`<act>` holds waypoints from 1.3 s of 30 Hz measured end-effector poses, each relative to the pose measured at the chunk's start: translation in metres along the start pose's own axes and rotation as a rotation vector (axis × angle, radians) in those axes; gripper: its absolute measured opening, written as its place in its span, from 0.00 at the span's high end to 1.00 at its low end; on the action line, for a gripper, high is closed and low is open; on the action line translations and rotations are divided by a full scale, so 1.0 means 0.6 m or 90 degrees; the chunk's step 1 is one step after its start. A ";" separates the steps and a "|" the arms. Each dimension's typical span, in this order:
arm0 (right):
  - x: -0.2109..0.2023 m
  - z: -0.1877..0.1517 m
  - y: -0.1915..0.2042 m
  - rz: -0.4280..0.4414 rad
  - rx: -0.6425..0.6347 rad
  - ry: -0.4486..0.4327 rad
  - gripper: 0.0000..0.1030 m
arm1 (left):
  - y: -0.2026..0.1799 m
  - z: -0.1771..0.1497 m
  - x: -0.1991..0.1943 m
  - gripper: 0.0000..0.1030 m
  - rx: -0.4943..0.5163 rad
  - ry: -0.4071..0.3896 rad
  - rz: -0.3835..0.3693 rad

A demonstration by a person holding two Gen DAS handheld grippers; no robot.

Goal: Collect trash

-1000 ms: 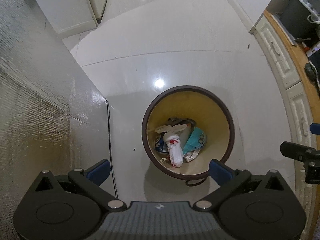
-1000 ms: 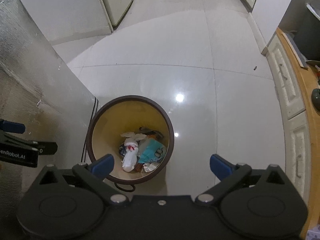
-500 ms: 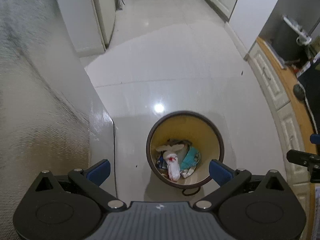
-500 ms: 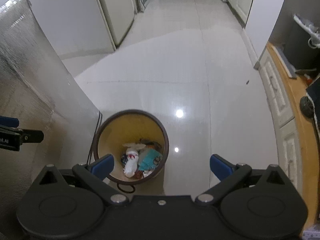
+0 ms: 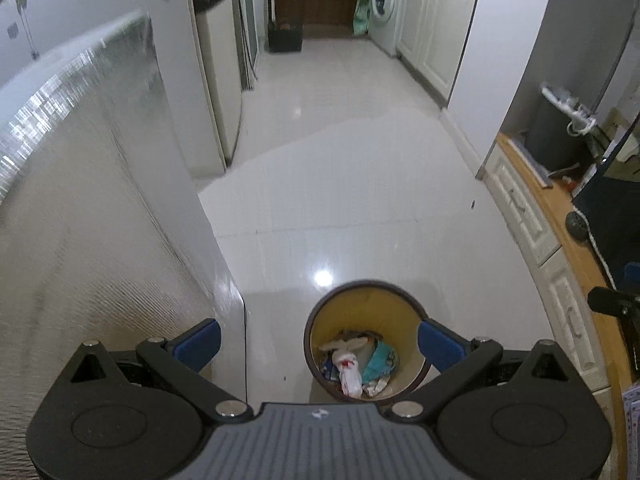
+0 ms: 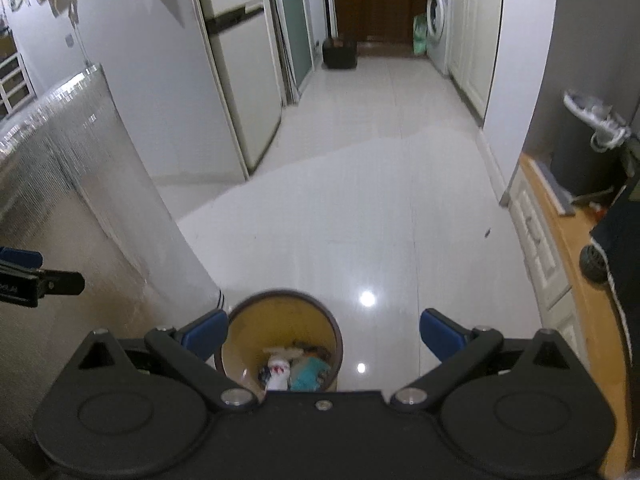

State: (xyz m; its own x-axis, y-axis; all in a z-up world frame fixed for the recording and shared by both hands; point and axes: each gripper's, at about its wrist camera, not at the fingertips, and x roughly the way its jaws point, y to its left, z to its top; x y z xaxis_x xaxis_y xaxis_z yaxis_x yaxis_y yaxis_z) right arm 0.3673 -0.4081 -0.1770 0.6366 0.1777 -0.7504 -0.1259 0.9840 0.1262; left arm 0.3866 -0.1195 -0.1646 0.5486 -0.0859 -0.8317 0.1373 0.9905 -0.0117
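Both grippers hang spread wide and empty above the tiled floor (image 5: 360, 184). The round bin (image 5: 365, 344), brown rimmed with a yellow inner wall, stands on that floor just beside the corner of the silver-clad cabinet (image 5: 100, 220). Crumpled trash (image 5: 354, 368), a white knotted bag and a teal wrapper among it, lies in the bin's bottom.

From the left gripper (image 5: 318, 346) the bin sits around five o'clock of the gap between its blue pads. From the right gripper (image 6: 324, 338) the bin (image 6: 280, 334) lies around seven o'clock. So the bin stands between the two grippers, and the left looks somewhat better lined up over the opening. The white bag's long axis runs roughly twelve to six in the left view.
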 end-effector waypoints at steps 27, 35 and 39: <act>-0.235 0.173 0.165 0.060 -0.049 -0.281 0.00 | 0.092 0.098 -0.349 0.00 -0.011 -0.307 0.025; -0.251 0.225 0.283 0.113 -0.095 -0.326 0.00 | 0.214 0.095 -0.415 0.00 -0.053 -0.358 0.085; -0.243 0.244 0.350 0.144 -0.118 -0.337 0.00 | 0.284 0.087 -0.439 0.00 -0.073 -0.373 0.124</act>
State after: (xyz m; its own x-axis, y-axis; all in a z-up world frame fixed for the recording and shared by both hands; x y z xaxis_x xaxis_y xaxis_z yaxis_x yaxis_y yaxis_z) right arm 0.3591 -0.2251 0.0540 0.8649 0.4119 -0.2869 -0.4027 0.9106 0.0933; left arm 0.3085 0.0661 0.0814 0.9202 0.0849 -0.3822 -0.0823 0.9963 0.0231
